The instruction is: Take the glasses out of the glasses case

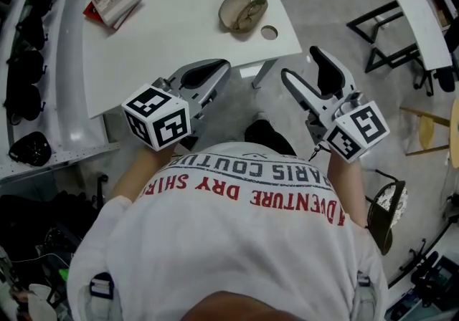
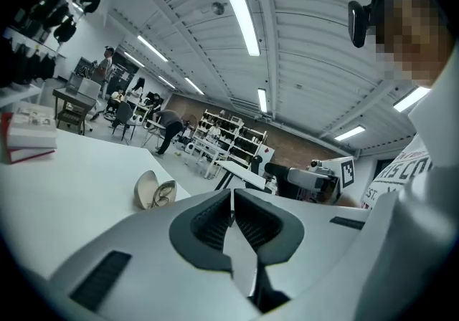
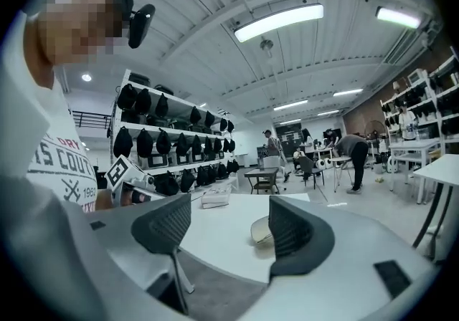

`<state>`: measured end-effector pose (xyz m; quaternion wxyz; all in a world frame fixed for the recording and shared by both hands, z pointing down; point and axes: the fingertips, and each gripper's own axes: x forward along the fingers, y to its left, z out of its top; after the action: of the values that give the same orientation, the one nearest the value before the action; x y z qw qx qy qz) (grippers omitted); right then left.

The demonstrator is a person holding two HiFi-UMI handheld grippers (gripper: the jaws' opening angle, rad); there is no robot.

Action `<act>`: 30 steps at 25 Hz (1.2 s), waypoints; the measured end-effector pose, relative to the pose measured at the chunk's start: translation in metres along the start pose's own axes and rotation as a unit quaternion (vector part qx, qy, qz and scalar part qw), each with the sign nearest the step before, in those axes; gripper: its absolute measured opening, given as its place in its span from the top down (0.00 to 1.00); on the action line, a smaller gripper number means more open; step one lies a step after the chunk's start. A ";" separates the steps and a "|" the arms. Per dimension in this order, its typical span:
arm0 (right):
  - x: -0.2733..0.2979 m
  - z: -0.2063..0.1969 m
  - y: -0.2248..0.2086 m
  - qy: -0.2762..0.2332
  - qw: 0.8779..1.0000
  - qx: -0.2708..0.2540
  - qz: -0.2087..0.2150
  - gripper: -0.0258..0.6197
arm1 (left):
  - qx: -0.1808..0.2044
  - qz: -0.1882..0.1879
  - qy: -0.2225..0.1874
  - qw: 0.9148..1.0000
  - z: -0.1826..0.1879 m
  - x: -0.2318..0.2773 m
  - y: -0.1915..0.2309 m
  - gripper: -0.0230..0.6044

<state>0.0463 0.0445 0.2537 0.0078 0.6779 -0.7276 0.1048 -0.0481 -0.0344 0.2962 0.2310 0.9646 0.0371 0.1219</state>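
Near the right edge of the table (image 1: pixel 172 40), the case (image 1: pixel 235 6) lies open, glasses (image 1: pixel 253 14) inside. My left gripper (image 1: pixel 215 69) is closed and empty; my right gripper (image 1: pixel 301 63) is wide, empty. Unsteadied, the case could slide off.

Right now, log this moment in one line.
left gripper shut, empty | right gripper open, empty | glasses case open on table | glasses inside
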 end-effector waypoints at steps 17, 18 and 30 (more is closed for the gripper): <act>0.081 0.006 -0.078 0.056 0.993 -0.062 0.083 0.45 | -0.015 0.076 -0.012 0.997 0.038 0.051 0.053 0.91; 0.086 0.005 -0.082 0.061 0.992 -0.064 0.089 0.45 | -0.016 0.081 -0.013 0.996 0.041 0.055 0.056 0.91; 0.155 -0.019 -0.122 0.153 0.958 -0.172 0.173 0.45 | -0.046 0.145 -0.032 0.988 0.056 0.086 0.103 0.91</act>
<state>0.1518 -0.1118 0.3133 0.2170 0.5057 -0.8311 0.0799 0.0508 -0.1398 0.3135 0.2564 0.9514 -0.1159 0.1251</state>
